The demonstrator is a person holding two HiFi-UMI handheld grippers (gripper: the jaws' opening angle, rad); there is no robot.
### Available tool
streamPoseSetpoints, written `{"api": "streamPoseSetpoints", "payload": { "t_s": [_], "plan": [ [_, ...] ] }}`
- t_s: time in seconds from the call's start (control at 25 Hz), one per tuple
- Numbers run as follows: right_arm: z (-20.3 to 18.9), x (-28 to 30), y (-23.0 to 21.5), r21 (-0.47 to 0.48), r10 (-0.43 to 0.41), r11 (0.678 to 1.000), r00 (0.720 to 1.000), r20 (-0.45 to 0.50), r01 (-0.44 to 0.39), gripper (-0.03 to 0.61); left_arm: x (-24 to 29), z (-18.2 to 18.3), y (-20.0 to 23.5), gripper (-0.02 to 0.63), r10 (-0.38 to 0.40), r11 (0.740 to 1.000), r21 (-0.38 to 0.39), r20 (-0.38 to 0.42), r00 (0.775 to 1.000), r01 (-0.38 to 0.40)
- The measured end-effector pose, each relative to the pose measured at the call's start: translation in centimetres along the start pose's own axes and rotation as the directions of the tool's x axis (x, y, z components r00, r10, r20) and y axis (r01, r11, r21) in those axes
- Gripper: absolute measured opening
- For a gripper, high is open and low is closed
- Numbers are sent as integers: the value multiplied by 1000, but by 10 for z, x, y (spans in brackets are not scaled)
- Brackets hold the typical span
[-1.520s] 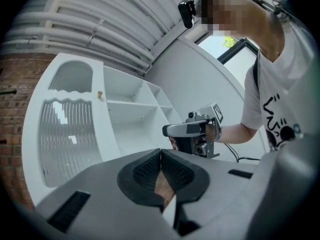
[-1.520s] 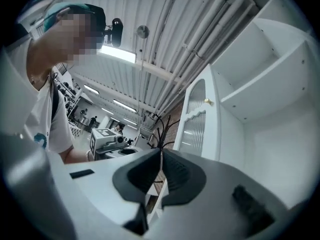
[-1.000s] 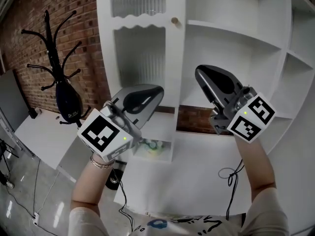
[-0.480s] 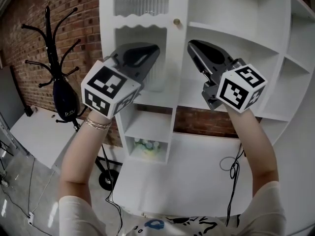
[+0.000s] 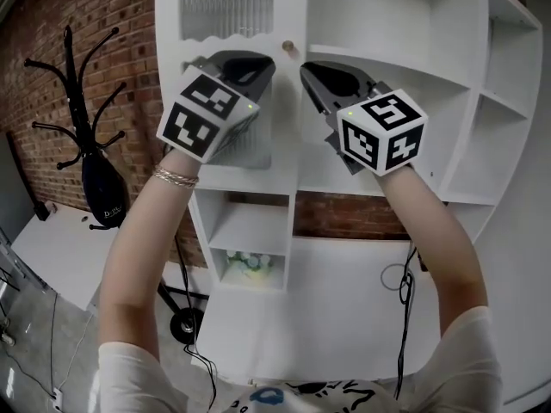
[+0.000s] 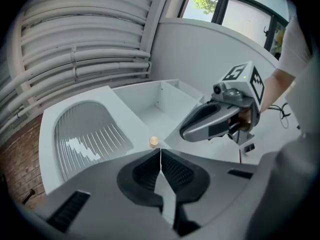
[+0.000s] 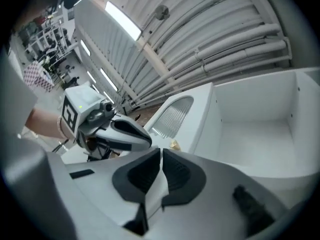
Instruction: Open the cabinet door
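Note:
The white cabinet door (image 5: 231, 11) with a ribbed glass pane is at the top of the head view; it carries a small round wooden knob (image 5: 290, 47) on its right edge. My left gripper (image 5: 263, 64) is raised just below and left of the knob, jaws shut and empty. My right gripper (image 5: 306, 70) is raised just below and right of it, also shut and empty. In the left gripper view the knob (image 6: 154, 141) sits just beyond the closed tips (image 6: 160, 152). In the right gripper view the knob (image 7: 174, 144) lies just right of the closed tips (image 7: 161, 151).
Open white shelves (image 5: 413, 33) fill the cabinet's right side. Below the door are open cubbies, one holding a pale object (image 5: 250, 265). A black coat stand (image 5: 86, 136) stands by the brick wall at left. A cable (image 5: 401, 282) lies on the white tabletop (image 5: 336, 317).
Both grippers have risen from waist height to just under the door knob and drawn closer together. Both stayed shut.

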State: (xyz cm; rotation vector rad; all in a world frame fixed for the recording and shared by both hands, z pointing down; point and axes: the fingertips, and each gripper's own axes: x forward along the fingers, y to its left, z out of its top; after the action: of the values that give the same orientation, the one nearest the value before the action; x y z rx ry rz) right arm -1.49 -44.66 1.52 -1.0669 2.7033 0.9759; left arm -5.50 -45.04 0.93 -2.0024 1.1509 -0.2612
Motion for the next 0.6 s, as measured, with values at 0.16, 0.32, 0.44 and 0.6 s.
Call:
{"api": "streamPoseSetpoints", "payload": {
  "t_s": [0.16,0.32,0.44,0.6],
  "plan": [
    [-4,5,-2,-121,-10,993,998,-59,3,29,17,3,13,15,17,999,38,-58,998,-15],
    [5,5,-3,-122,-21,992,999,-31,17,29,31,4,16,17,27,992,127,-117,993,-12],
    [13,3,1,-141,-14,990,1000,-14,12,29,37,4,16,39,19,985,172,-160,987,9],
    [18,0,-2,-160,-23,987,1000,-5,22,29,44,6,12,137,3,972,233,-202,979,45]
  ]
}}
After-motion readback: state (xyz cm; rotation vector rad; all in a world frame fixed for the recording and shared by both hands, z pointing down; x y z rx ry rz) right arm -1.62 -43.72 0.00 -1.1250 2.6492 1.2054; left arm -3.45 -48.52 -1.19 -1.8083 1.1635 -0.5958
